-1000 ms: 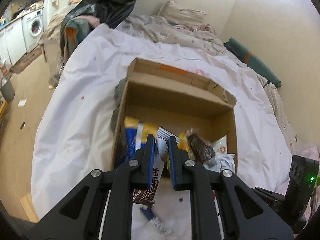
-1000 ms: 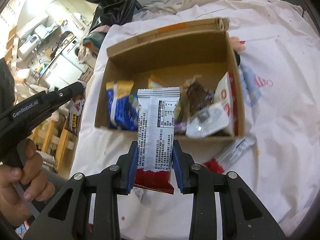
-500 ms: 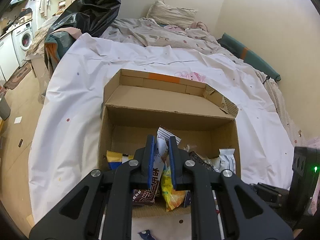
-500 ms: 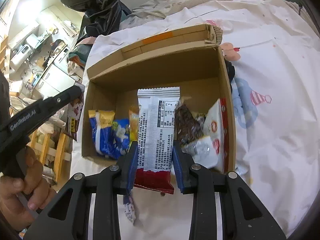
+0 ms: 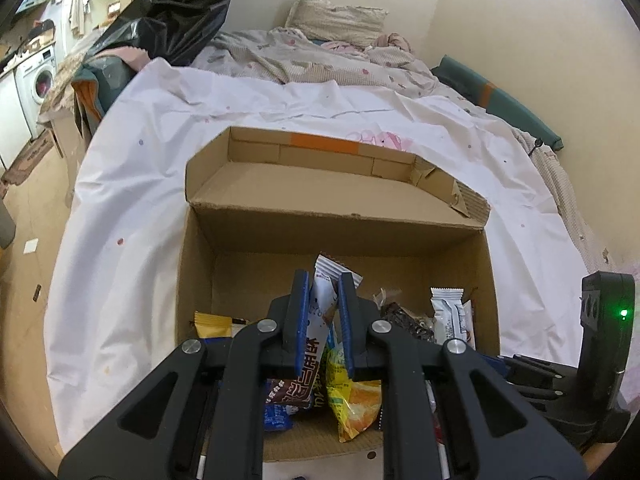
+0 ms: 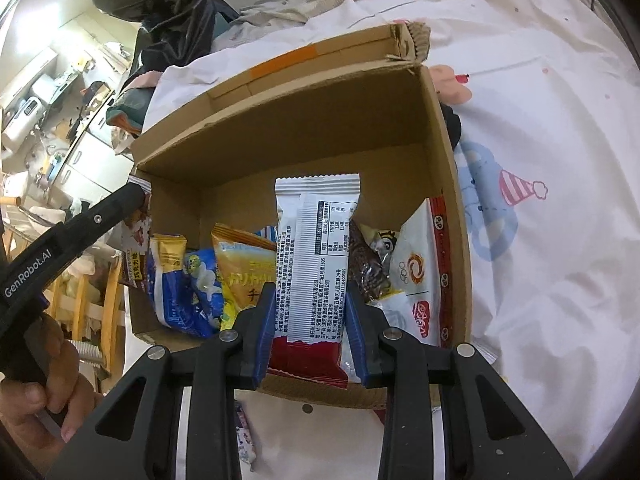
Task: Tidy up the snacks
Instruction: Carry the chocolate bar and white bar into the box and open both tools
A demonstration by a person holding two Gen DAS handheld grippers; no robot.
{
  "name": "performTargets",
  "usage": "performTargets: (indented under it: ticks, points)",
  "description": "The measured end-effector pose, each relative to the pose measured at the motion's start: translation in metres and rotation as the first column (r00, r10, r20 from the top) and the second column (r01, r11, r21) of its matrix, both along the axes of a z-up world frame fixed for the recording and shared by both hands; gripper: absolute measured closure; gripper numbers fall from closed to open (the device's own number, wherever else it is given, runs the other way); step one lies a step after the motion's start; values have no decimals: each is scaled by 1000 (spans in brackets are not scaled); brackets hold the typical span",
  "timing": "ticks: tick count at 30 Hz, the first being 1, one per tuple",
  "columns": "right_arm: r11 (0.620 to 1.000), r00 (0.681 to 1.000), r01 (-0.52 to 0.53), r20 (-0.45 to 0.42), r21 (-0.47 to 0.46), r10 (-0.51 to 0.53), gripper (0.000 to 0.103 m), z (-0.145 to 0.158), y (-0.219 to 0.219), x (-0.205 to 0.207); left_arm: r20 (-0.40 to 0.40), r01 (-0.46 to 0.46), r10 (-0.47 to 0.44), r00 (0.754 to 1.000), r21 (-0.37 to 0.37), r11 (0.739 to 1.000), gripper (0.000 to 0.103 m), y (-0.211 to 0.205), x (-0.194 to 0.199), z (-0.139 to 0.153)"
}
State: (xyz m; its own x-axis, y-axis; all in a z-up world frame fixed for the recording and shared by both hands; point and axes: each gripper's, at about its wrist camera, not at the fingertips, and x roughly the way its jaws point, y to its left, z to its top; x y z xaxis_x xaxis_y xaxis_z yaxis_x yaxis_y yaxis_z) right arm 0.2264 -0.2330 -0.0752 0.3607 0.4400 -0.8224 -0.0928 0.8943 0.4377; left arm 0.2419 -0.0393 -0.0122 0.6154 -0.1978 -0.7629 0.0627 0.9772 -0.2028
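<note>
On the bed [image 5: 132, 168], a cardboard box [image 5: 336, 236] holds loose snacks. Right tongs [image 6: 308, 316] grip a white-and-red packet [image 6: 316, 264] above it; left tongs [image 5: 323, 320] pinch a thin brown wrapper [image 5: 316, 344]. Best to lower each into a bare patch before letting go.

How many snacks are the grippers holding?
2. The left gripper pinches a brown-and-white packet; the right gripper clamps a white-and-red packet. Both hang over the box. More snacks lie inside it.
</note>
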Motion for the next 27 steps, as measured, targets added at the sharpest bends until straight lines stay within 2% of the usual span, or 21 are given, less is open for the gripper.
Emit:
performTargets:
  ticks: [12, 14, 18, 19, 20, 21, 22, 23, 27]
  points:
    - [1000, 1000, -4, -6, 5, 4, 67, 0, 2, 3, -13, 0, 1, 1000, 20, 1000, 86, -7, -3, -6]
    - [1000, 1000, -4, -6, 5, 4, 66, 0, 2, 3, -18, 3, -2, 1000, 16, 1000, 71, -8, -4, -7]
    - [1000, 1000, 0, -3, 13, 0, 66, 0, 2, 3, -3, 1, 0, 1000, 20, 1000, 49, -8, -9, -5]
    - [1000, 1000, 0, -3, 15, 1, 66, 0, 2, 3, -1, 3, -3, 1000, 21, 1000, 40, -8, -10, -5]
    - [1000, 1000, 0, -3, 17, 0, 64, 0, 2, 3, 2, 4, -4, 1000, 19, 1000, 30, -7, -11, -4]
    - [1000, 1000, 0, -1, 20, 0, 62, 1, 2, 3, 5, 3, -3, 1000, 19, 1000, 26, -7, -11, -3]
    - [1000, 1000, 2, 4, 18, -2, 55, 2, 2, 2, 6, -1, 0, 1000, 20, 1000, 19, -7, -12, -2]
    - [1000, 1000, 9, 15, 14, -9, 47, 3, 2, 1, 7, -7, 6, 1000, 24, 1000, 17, -6, -12, -1]
    - [999, 998, 33, 54, 21, -34, 32, 11, -3, 0, 16, -33, 32, 999, 32, 999, 17, -1, -13, 0]
